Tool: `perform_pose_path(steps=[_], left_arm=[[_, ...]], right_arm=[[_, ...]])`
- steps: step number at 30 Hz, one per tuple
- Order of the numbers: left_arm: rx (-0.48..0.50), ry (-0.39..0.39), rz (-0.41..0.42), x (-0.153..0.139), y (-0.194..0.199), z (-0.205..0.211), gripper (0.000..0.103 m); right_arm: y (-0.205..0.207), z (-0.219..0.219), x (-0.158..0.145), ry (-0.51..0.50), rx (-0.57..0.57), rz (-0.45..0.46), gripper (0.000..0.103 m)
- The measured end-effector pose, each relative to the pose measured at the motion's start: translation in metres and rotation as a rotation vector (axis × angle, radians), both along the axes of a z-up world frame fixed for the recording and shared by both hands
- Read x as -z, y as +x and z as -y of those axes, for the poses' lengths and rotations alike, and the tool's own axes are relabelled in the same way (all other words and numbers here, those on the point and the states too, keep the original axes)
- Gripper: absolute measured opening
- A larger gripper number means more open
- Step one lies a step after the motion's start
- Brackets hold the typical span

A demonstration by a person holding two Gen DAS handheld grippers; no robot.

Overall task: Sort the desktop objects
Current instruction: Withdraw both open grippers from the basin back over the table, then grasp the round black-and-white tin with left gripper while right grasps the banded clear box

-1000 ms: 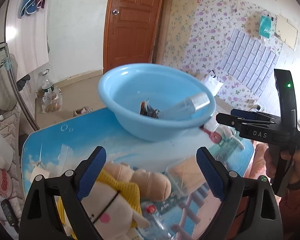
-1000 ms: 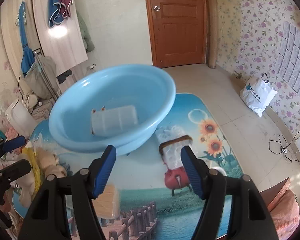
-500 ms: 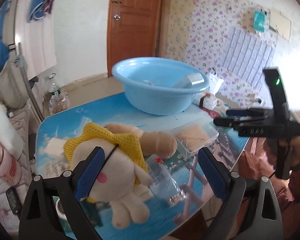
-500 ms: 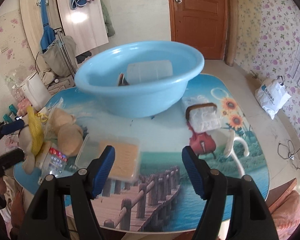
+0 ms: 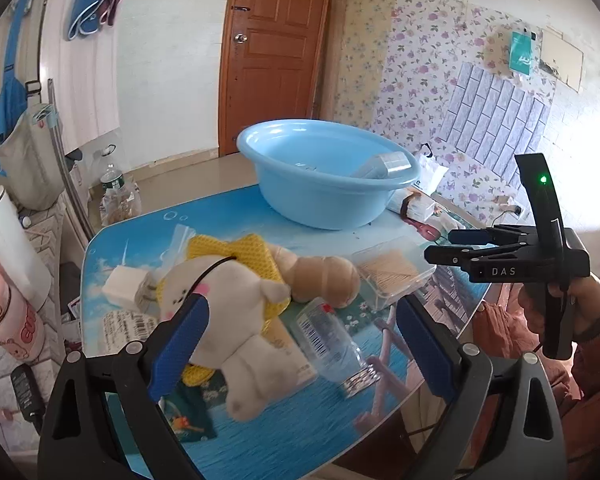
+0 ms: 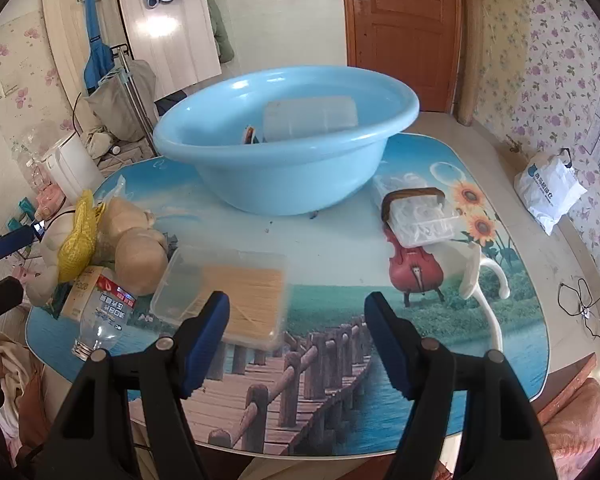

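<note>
A light blue basin [image 5: 312,200] [image 6: 284,184] stands at the far side of the picture-printed table and holds a clear plastic box [image 6: 310,118] and a small dark item. Nearer lie a white plush toy [image 5: 224,300] in yellow mesh, an empty clear bottle [image 5: 332,344] [image 6: 100,304] on its side, a clear toothpick box [image 5: 388,276] [image 6: 224,292] and a clear pack [image 6: 418,216] with a brown band. My left gripper [image 5: 300,344] hangs open above the toy and bottle, touching neither. My right gripper [image 6: 296,340] [image 5: 440,245] is open, its left pad just in front of the toothpick box.
A white charger block [image 5: 124,286] and a barcode label [image 5: 124,324] lie at the table's left end. The table's near edge [image 6: 300,446] runs below my right gripper. A hand [image 5: 556,304] holds the right gripper. A white bag [image 6: 548,188] lies on the floor.
Both grippers have drawn back from the basin toward the near side of the table. The plush toy, bottle and toothpick box now show in full. Both stay open and empty.
</note>
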State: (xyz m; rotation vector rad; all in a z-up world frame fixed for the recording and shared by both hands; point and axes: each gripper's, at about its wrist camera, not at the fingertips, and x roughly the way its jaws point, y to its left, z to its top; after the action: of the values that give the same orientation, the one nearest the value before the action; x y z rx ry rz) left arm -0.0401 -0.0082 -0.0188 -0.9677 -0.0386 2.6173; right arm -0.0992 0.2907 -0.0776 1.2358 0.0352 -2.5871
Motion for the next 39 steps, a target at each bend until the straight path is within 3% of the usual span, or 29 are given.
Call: perform_pose_path(steps=[3,6,10,16,21,22,24,26,33,39], left_arm=[[-0.006,0.037,0.017,0.004,0.004,0.013,0.095],[-0.034,-0.001,0.030,0.009,0.010,0.026,0.095],[-0.043,0.057,0.038,0.010,0.018,0.053,0.095],[-0.107,0.001,0.072,0.022,0.018,0.078,0.095],[-0.105,0.010,0.116,0.043,0.016,0.088,0.094],[-0.112,0.019,0.132,0.048,0.015,0.090,0.092],[-0.121,0.036,0.149,0.055,0.014,0.094,0.072],[-0.135,0.034,0.168,0.062,0.011,0.096,0.061],[-0.162,0.023,0.179,0.069,0.006,0.101,0.048],[-0.209,0.045,0.183,0.073,0.002,0.110,0.048]], right_arm=[[-0.001,-0.001,0.003,0.003,0.005,0.011,0.070],[-0.001,0.000,0.005,0.008,0.007,0.019,0.070],[-0.002,0.002,0.007,0.012,0.003,0.021,0.070],[-0.008,-0.007,0.006,0.016,0.040,0.018,0.070],[-0.011,-0.017,0.001,0.016,0.069,-0.002,0.070],[-0.012,-0.020,-0.001,0.016,0.078,-0.007,0.070],[-0.014,-0.026,-0.002,0.017,0.093,-0.013,0.070],[-0.017,-0.032,-0.002,0.023,0.116,-0.019,0.070],[-0.030,-0.057,0.004,0.041,0.189,-0.035,0.070],[-0.043,-0.067,0.009,0.069,0.206,-0.050,0.070]])
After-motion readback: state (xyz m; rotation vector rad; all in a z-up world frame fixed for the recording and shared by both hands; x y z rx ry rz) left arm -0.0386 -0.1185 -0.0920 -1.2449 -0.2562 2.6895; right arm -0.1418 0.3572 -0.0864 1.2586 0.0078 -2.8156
